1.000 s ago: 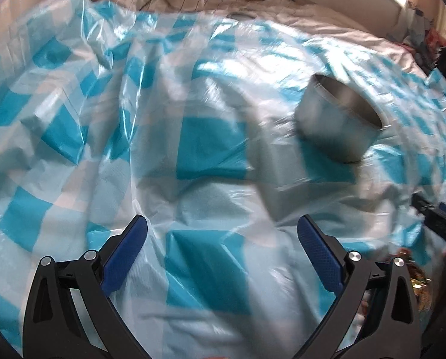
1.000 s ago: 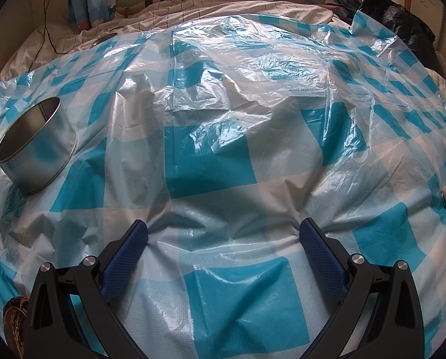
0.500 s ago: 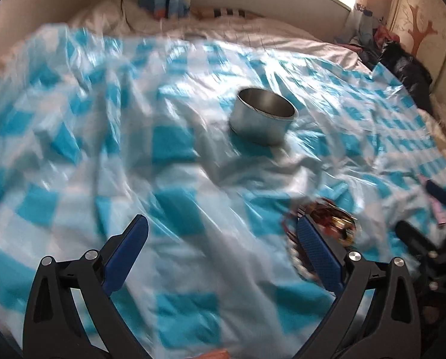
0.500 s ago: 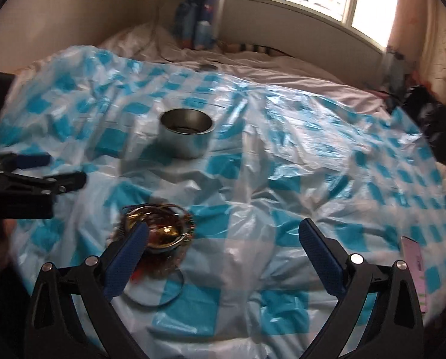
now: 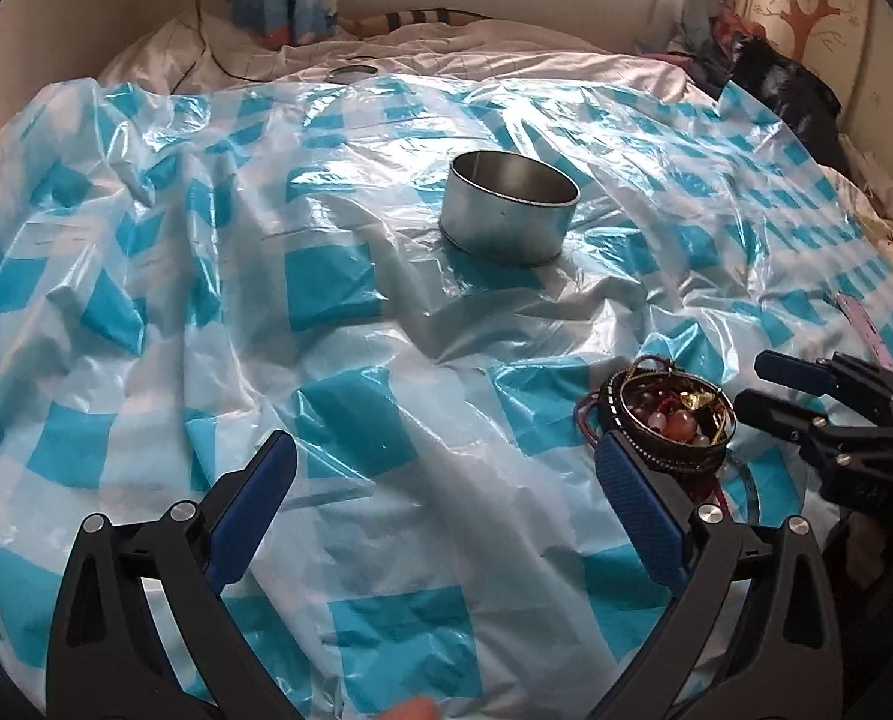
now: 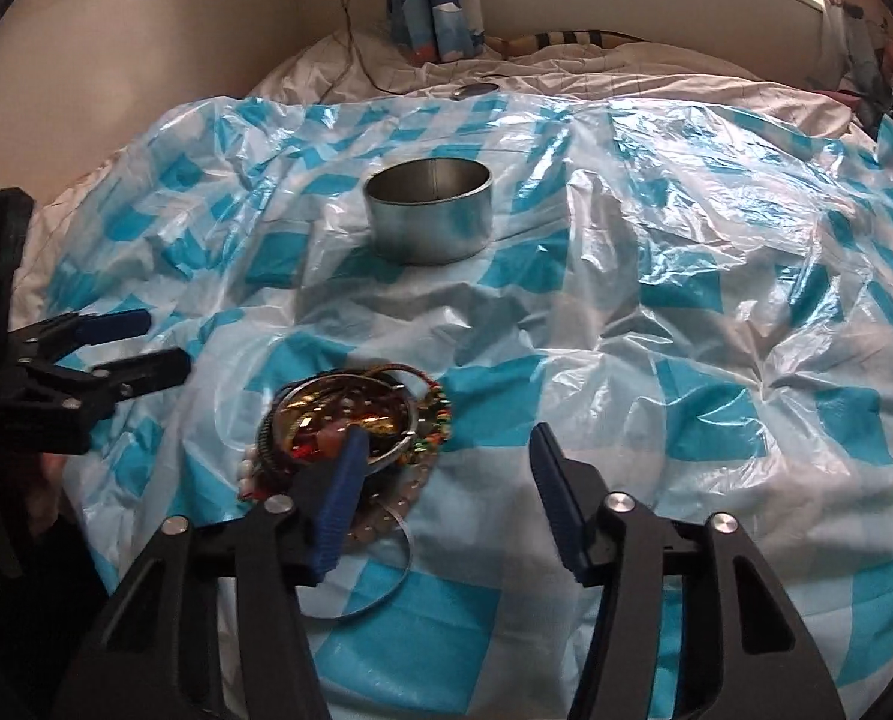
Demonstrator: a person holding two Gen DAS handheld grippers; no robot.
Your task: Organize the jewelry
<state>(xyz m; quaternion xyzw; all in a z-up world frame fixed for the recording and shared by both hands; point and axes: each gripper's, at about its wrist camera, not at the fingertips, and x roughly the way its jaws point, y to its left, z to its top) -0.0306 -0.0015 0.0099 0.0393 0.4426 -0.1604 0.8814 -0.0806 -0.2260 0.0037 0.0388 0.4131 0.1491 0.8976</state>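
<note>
A pile of jewelry point(image 5: 671, 423), bangles, beads and cords, lies on the blue-and-white checked plastic sheet point(image 5: 338, 288); it also shows in the right wrist view point(image 6: 344, 426). A round metal tin point(image 5: 508, 208) stands open and upright farther back, seen too in the right wrist view point(image 6: 429, 218). My left gripper point(image 5: 440, 474) is open and empty above the sheet, left of the pile. My right gripper point(image 6: 446, 462) is open and empty, its left finger over the pile's near edge. Each gripper shows in the other's view, the right point(image 5: 788, 387) and the left point(image 6: 128, 342).
The sheet covers a bed with white bedding point(image 6: 566, 72). A blue patterned curtain point(image 6: 434, 0) and a cable hang at the wall behind. A small round lid point(image 5: 353, 71) lies at the sheet's far edge. Dark clothes point(image 5: 788, 96) lie at the right. A pink strip point(image 5: 866, 330) lies near the right edge.
Both grippers have pulled back and up, so the tin looks smaller and the jewelry pile has come into view. The right gripper's jaws stand narrower than before.
</note>
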